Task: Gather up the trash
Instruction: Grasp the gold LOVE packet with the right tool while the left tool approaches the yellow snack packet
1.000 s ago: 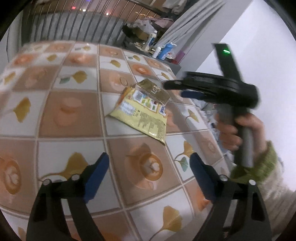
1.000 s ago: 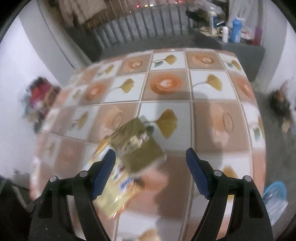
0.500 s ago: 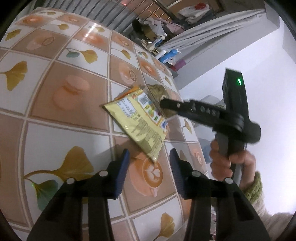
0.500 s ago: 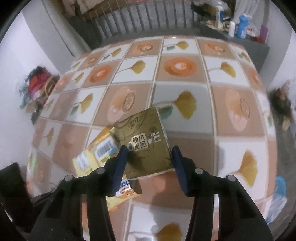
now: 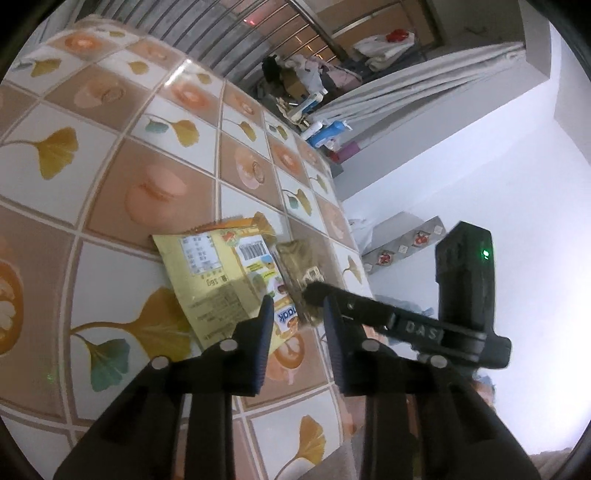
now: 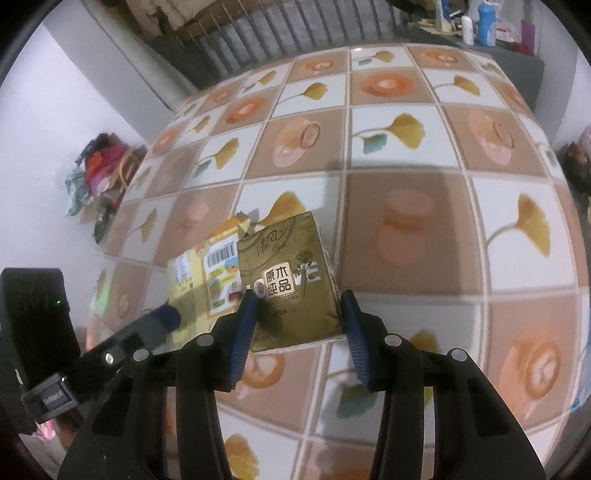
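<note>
- Glossy patterned tablecloth (image 6: 406,229) covers the table: a grid of white and brown squares printed with ginkgo leaves, coffee cups and macarons, catching light near its far edge.
- Gold-brown tissue pack (image 6: 291,284), soft-sided and roughly rectangular, lies on the cloth partly over the snack wrapper. Its face carries script characters at the top, a boxed label reading 原木纯品, and pale letters partly covered.
- Yellow snack wrapper (image 5: 221,280) lies flat and creased beneath and beside the pack, back side up, showing a barcode, a nutrition table, small print and "nack" in blue letters near its lower corner.
- Right gripper (image 6: 297,325), black with ribbed blue pads, has just been closing; its pads stand at the two sides of the tissue pack and appear to press on it.
- Left gripper (image 5: 295,328) has likewise just been narrowing; its blue pads straddle the wrapper's lower corner with a gap showing on each side, not yet pinching it.
- In the left wrist view the other tool's black arm reads "DAS", with a green light on its body.
- Bottles (image 6: 480,18) stand on a counter beyond the table.
</note>
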